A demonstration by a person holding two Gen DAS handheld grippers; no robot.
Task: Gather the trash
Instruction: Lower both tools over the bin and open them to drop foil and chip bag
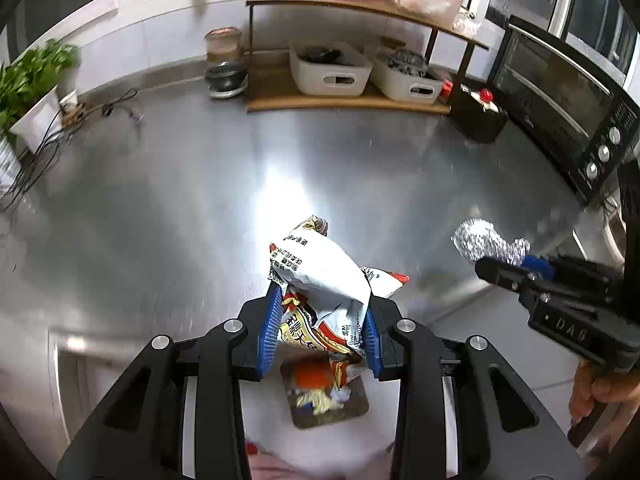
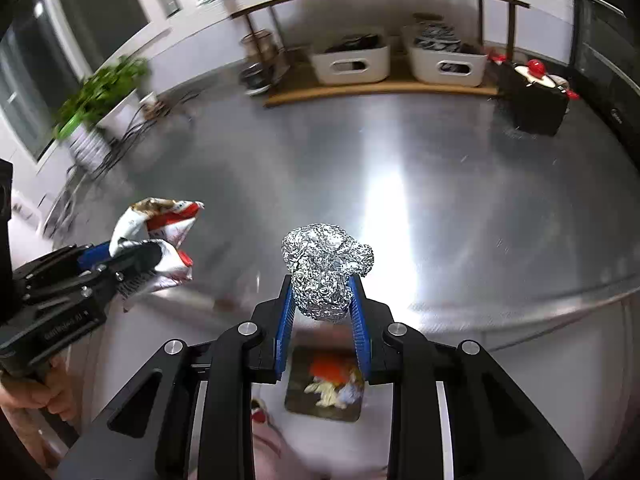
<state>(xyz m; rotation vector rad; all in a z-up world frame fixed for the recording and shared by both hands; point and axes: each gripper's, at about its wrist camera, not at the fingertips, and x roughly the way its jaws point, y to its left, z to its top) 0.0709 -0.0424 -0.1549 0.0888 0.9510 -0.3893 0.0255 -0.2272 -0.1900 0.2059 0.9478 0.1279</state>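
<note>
My left gripper (image 1: 320, 320) is shut on a crumpled snack wrapper (image 1: 320, 276), white with red and yellow print, held above the steel counter's front edge. My right gripper (image 2: 322, 312) is shut on a crumpled ball of aluminium foil (image 2: 324, 268). The right gripper (image 1: 516, 268) with the foil (image 1: 480, 240) shows at the right of the left wrist view. The left gripper (image 2: 120, 256) with the wrapper (image 2: 160, 232) shows at the left of the right wrist view. Below both grippers stands a trash bin (image 1: 352, 408) holding wrappers; it also shows in the right wrist view (image 2: 296, 404).
A steel counter (image 1: 200, 184) spreads ahead. At the back is a wooden shelf (image 1: 344, 100) with two white baskets (image 1: 330, 68). A black toaster oven (image 1: 560, 96) stands at the right, a black box (image 1: 478, 120) beside it. A potted plant (image 1: 32, 88) and cables lie at the left.
</note>
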